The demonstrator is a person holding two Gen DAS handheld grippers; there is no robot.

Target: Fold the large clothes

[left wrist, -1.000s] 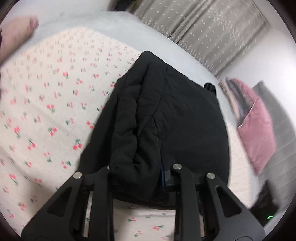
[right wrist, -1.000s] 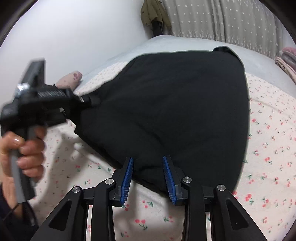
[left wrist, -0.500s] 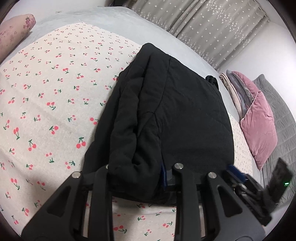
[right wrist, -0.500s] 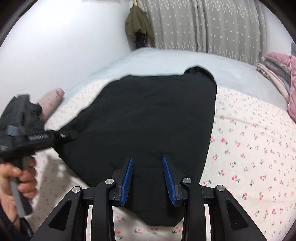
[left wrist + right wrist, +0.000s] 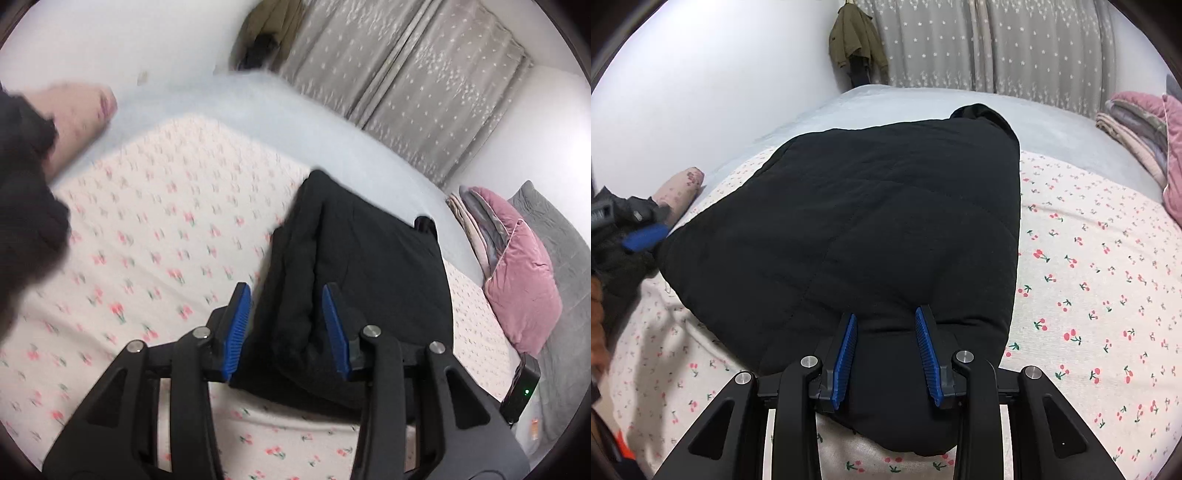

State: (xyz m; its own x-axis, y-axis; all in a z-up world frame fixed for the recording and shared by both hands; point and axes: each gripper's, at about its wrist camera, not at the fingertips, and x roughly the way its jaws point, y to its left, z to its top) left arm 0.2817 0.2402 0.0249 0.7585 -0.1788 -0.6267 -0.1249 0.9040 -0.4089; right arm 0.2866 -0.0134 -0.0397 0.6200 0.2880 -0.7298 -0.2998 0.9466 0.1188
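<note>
A large black quilted coat (image 5: 871,229) lies folded flat on the cherry-print bed sheet (image 5: 1089,280). In the left wrist view the coat (image 5: 362,280) runs away from me, its folded edge bunched near the camera. My left gripper (image 5: 286,302) is open, its blue pads either side of that near edge, not pinching it. My right gripper (image 5: 886,328) is open above the coat's near end. The left gripper also shows at the left edge of the right wrist view (image 5: 642,236), open beside the coat's corner.
A pink bolster pillow (image 5: 79,118) lies at the bed's far left. Pink and grey cushions and folded blankets (image 5: 517,273) are stacked at the right. A small black device with a green light (image 5: 522,391) sits at the right edge. Curtains (image 5: 997,44) and a hanging jacket (image 5: 855,40) are behind.
My left gripper has opened and let go of the coat's edge, pulling back and up. The right gripper stayed open and drew back slightly over the coat's near end.
</note>
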